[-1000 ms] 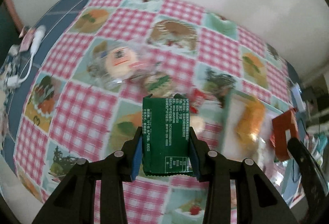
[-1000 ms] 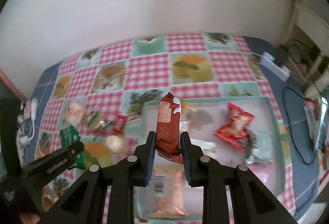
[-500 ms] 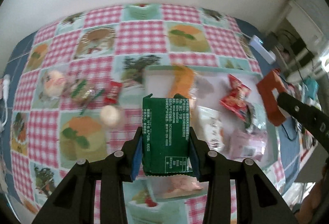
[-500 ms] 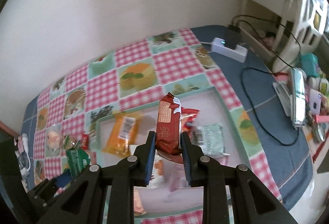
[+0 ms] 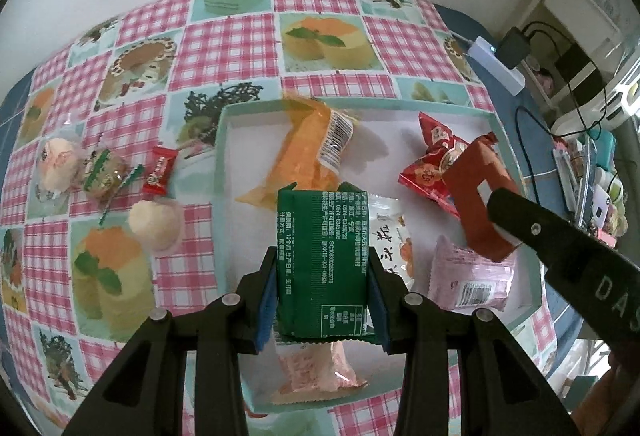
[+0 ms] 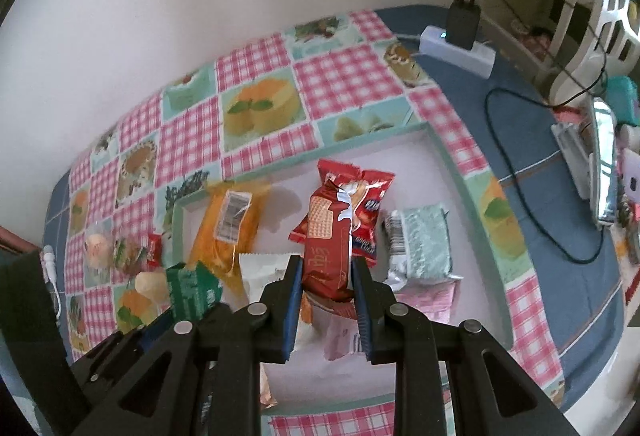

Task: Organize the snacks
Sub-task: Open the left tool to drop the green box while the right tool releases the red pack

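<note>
Clamped between the left gripper [image 5: 322, 282] pads: a dark green foil snack packet [image 5: 322, 260], white Chinese print and a nutrition table facing up, above the white mint-rimmed tray [image 5: 219, 139]. Pinched in the right gripper [image 6: 327, 290]: a red biscuit wrapper [image 6: 328, 236] showing a cracker, its lettering unreadable, barcoded orange pouch [image 6: 230, 224] ahead-left.

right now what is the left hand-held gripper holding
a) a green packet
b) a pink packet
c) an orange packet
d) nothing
a: the left hand-held gripper is clamped on the green packet, held above the tray.
</note>
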The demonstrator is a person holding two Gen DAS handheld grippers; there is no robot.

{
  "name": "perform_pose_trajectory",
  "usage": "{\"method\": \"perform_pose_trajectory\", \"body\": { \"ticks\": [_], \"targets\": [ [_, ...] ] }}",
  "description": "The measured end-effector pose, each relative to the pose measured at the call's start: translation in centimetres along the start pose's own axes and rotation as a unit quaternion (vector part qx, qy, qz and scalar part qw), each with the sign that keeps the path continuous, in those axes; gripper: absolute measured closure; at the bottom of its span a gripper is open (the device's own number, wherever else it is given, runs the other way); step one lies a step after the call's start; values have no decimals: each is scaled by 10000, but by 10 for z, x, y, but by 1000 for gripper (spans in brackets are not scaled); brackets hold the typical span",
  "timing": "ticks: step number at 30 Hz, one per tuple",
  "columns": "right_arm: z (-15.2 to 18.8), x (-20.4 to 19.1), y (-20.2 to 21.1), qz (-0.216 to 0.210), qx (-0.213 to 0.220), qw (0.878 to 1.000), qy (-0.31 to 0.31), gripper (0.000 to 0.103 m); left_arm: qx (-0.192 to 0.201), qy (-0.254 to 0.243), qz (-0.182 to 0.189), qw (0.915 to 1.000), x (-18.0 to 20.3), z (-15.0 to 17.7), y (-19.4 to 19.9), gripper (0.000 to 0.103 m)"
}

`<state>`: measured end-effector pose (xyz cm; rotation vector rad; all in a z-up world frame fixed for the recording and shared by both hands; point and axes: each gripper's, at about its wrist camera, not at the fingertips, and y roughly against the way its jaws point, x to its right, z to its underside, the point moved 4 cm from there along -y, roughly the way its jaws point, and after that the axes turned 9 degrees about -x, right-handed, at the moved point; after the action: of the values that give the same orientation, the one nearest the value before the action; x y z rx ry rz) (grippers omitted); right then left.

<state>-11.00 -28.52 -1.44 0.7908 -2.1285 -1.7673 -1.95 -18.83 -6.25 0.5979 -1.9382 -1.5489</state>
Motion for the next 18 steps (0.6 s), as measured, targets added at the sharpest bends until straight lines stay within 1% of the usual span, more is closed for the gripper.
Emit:
{"method": "perform_pose_trajectory", "body": {
  "ticks": [5,9,10,11,12,14,16,17,18],
  "targets": [
    [1,-2,-1,-26,-36,10000,51,77,48,-88,67,9999,7,0,-4,62],
    [2,-3,-7,-42,-142,9999,28,77,179,-191,108,9996,13,0,0,60],
    [2,-3,-8,-46,-152,9999,30,77,200,-213,98,9995,14,0,1,59],
    [2,-3,-7,-48,-156,9999,36,77,208,-222,79,9995,13,0,2,53],
    [2,-4,-7,-47,-156,9999,51,77,201,-212,61,9996,12,0,2,50],
    [2,-5,-8,-44,-166,9998,66,77,158,-134,34,9998,8,0,0,50],
    [2,-6,-9,-42,-192,9998,80,77,107,2,-26,9999,1,0,-1,48],
    [2,-6,-11,-39,-213,9997,83,77,77,103,-91,9999,-5,0,-2,43],
    [3,-7,-13,-33,-255,9996,79,77,53,222,-156,9996,-11,0,-2,40]
  ]
}}
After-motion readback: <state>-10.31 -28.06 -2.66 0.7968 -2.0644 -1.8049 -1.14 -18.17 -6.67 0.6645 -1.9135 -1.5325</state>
